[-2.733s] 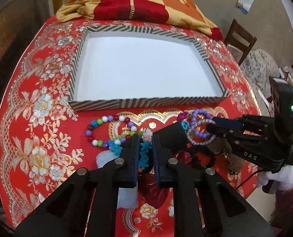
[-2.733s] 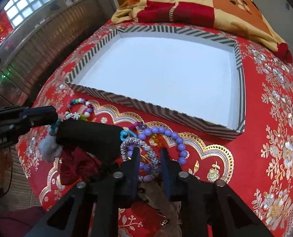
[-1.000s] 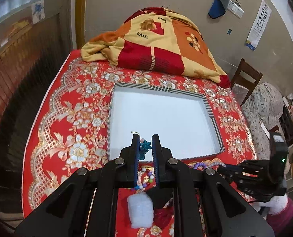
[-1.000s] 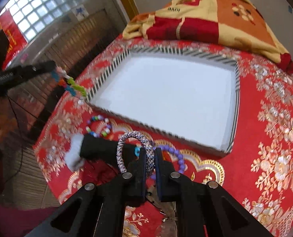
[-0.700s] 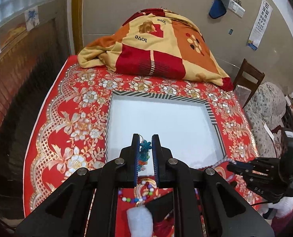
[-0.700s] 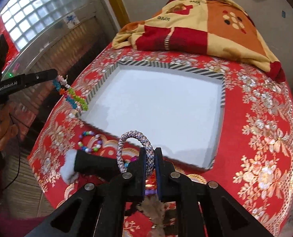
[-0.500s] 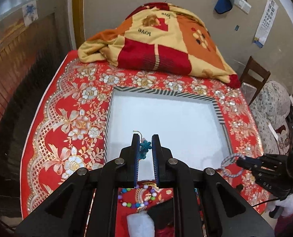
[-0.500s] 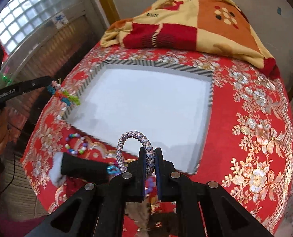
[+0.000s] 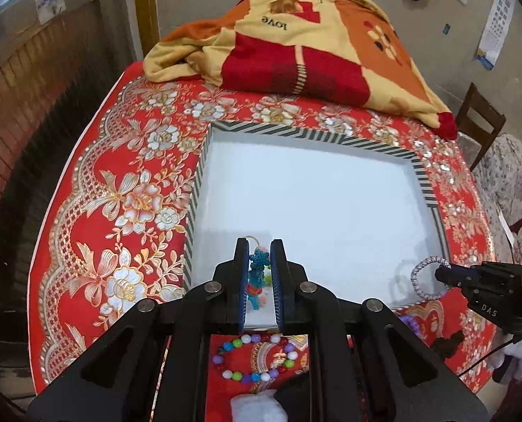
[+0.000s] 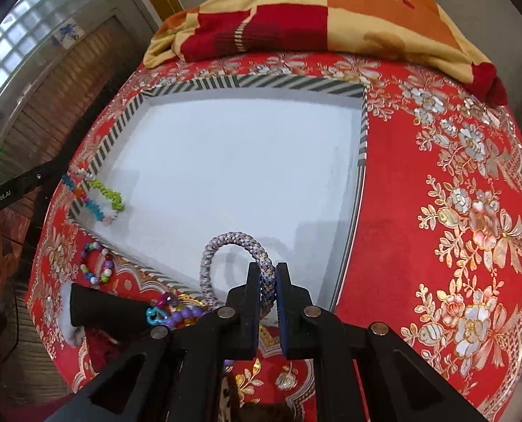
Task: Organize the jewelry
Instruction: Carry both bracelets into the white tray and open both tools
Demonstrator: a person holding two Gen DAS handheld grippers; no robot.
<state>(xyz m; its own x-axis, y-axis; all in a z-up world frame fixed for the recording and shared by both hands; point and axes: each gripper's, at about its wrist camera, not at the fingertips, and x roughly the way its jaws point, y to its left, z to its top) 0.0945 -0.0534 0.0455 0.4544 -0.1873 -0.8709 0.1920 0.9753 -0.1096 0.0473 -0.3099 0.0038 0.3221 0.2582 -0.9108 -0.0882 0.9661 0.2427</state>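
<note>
The left gripper [image 9: 259, 246] is closed on a knotted multicoloured bracelet [image 9: 258, 277]. The strand is pinched between the fingers and hangs with its long axis downward, its lower end over the near left corner of the white tray [image 9: 415, 161]. In the right wrist view the same bracelet [image 10: 99, 197] is seen trailing from the left fingertips in a slanted line of blue, orange, green and pink sections; whether its lowest beads touch the tray floor cannot be told.

The right gripper [image 10: 268, 270] is closed on a braided grey rope bracelet [image 10: 222, 246] — the ring is held upright by one side, its loop arching up and to the left of the fingers, just above the tray's [image 10: 296, 84] near edge.

Below the left gripper, a round bead bracelet [image 9: 257, 358] lies flat on the red floral cloth of the counter [image 9: 127, 211]. A purple bead bracelet [image 10: 183, 314] and a black holder [image 10: 106, 311] lie to the left of the right gripper, beside the tray's front wall.
</note>
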